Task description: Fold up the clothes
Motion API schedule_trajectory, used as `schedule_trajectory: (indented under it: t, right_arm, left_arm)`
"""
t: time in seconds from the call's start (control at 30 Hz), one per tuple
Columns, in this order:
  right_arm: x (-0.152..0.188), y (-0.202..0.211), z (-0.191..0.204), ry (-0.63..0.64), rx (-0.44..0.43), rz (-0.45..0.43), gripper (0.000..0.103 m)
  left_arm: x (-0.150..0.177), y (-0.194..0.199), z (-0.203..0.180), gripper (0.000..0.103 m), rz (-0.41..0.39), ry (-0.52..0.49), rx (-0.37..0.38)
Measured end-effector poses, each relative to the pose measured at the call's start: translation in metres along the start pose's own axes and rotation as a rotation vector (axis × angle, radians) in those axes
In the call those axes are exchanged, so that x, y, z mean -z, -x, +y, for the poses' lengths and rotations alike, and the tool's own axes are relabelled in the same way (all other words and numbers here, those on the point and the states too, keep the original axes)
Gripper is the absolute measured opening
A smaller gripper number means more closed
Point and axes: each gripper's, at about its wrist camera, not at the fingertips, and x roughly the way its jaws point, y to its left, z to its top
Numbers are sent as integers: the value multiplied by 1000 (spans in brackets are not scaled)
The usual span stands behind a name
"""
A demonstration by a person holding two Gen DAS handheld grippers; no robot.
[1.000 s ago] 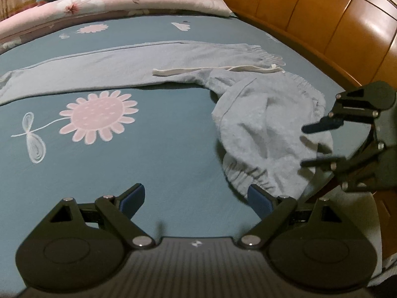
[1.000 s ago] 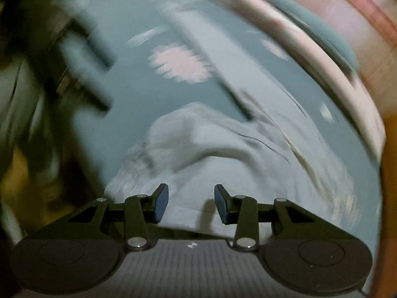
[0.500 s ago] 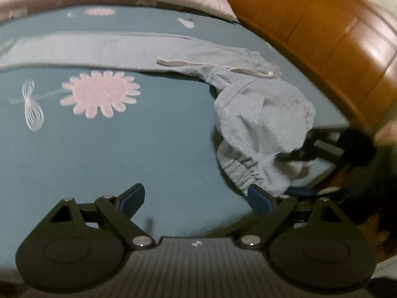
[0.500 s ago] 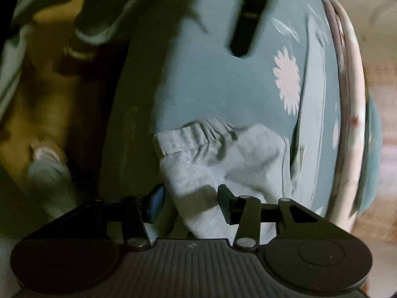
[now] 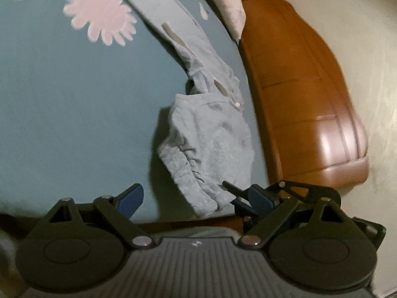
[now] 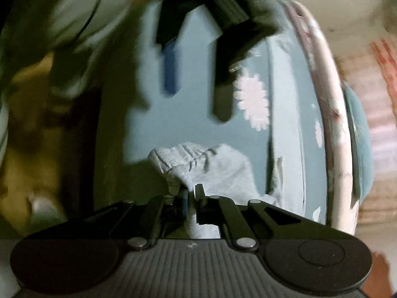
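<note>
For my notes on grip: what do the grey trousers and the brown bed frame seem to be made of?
Grey trousers: probably soft cotton-like knit, matte, with a gathered elastic waistband and loose wrinkles. Bed frame: looks like wood, orange-brown, glossy varnish showing light reflections and panel grooves.

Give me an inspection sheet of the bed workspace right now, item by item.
Surface: teal bedsheet with a pink flower print.
Job's things: light grey pants lying partly bunched near the bed's edge, one leg stretched out across the sheet, elastic waistband nearest the grippers.
Clutter: nothing seen.
Grippers: left gripper with jaws wide apart, nothing between them; right gripper with jaws shut on the pants' waistband edge.
Cables: nothing seen.
Surroundings: wooden bed frame beside the mattress, pink pillow at the far end, pale wall beyond.
</note>
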Motion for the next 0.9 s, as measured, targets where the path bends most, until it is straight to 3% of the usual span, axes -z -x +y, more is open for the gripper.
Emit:
schedule_trajectory:
  t: [0.4, 0.5, 0.67, 0.7, 0.77, 0.83, 0.87, 0.9]
  right_arm:
    - [-6, 15, -29, -133, 16, -53, 5]
    - [-4, 15, -28, -160, 9, -61, 5]
    - [-3, 20, -28, -199, 1, -65, 7]
    - [-1, 23, -29, -209, 1, -68, 12]
    - [3, 28, -33, -229, 8, -80, 16]
    - [7, 32, -39, -254, 17, -89, 17]
    - [9, 34, -42, -267, 22, -91, 20]
    - [11, 34, -43, -277, 33, -89, 21]
  left_arm:
    - [13, -68, 32, 92, -55, 391, 333]
    - [10, -81, 31, 92, -95, 427, 374]
    - [1, -72, 30, 91, -207, 372, 358]
    - [-1, -67, 30, 91, -228, 355, 355]
    - [-5, -59, 29, 84, -245, 327, 331]
    - [-8, -53, 27, 61, -250, 295, 297]
    - [-10, -52, 25, 54, -245, 271, 271]
    - [-12, -51, 22, 39, -235, 244, 241]
